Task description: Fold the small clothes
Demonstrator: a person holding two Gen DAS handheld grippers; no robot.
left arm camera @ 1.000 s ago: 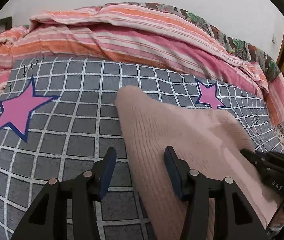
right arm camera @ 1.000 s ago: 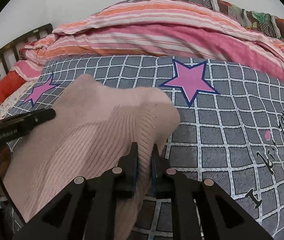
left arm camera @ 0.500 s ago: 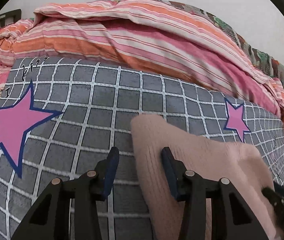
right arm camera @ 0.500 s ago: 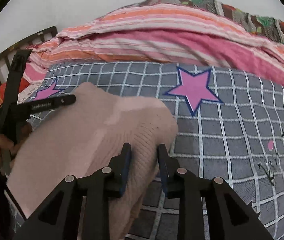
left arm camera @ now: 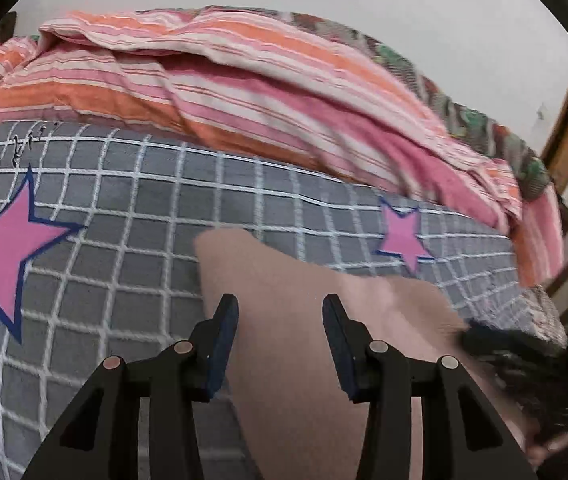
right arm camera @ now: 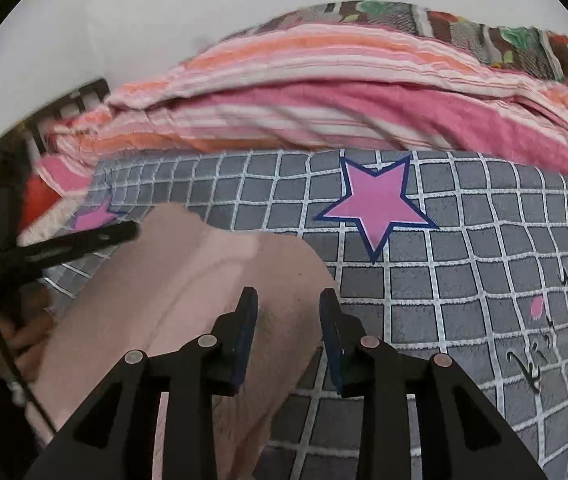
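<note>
Left wrist view: left gripper (left arm camera: 279, 334) seen parted, nothing clamped; pale pink ribbed knit garment (left arm camera: 308, 344) laid beneath jaws on grey checked bedsheet with pink stars (left arm camera: 131, 264). Fold edge could be dragged loose if snagged by pads.

Right wrist view: right gripper (right arm camera: 288, 330) opening, garment (right arm camera: 187, 292) corner between jaws, unpressed. Fold judged liable to spring back. Striped pink-orange quilt (right arm camera: 324, 96) heaped behind, pale wall (right arm camera: 131, 20) beyond.

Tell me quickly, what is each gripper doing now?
Left gripper: open, holding nothing; the pink garment lies between its jaws.
Right gripper: jaws opening, garment no longer pinched.
</note>
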